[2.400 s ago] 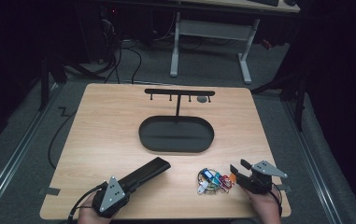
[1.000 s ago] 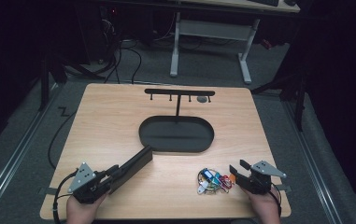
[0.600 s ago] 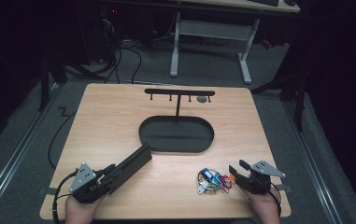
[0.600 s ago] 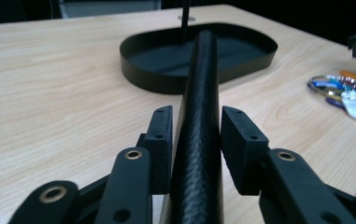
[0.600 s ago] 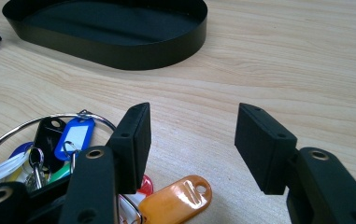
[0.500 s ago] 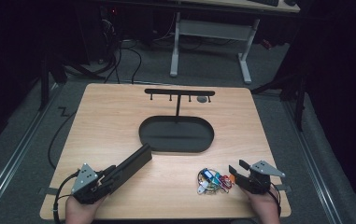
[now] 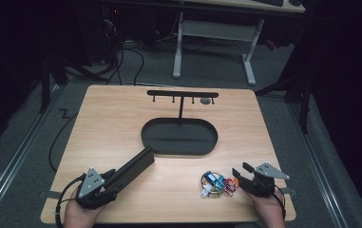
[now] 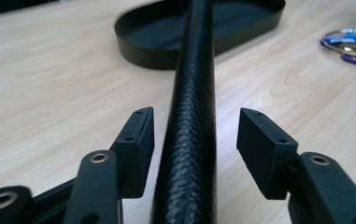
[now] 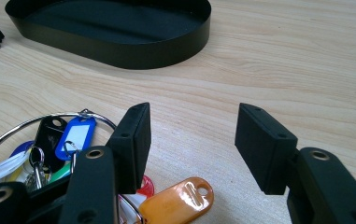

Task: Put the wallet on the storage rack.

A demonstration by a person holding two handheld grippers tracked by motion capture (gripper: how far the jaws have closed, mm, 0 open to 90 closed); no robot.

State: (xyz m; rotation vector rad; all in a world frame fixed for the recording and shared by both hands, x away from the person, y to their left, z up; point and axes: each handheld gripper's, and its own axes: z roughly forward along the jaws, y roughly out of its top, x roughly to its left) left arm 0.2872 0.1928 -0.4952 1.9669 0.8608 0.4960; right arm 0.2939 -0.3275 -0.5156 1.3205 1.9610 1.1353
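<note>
Opening just now, the left gripper [image 8: 192,128] frees the long black textured case [image 8: 192,93], lying beside the black oval tray [image 8: 157,46]; placement seems finished.

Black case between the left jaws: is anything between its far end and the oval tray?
Nothing visible. The black case lies on the table between the left gripper's jaws, which have just been opening, pads clear. Its far end reaches the oval tray's rim; the key bunch lies off to the side.
</note>
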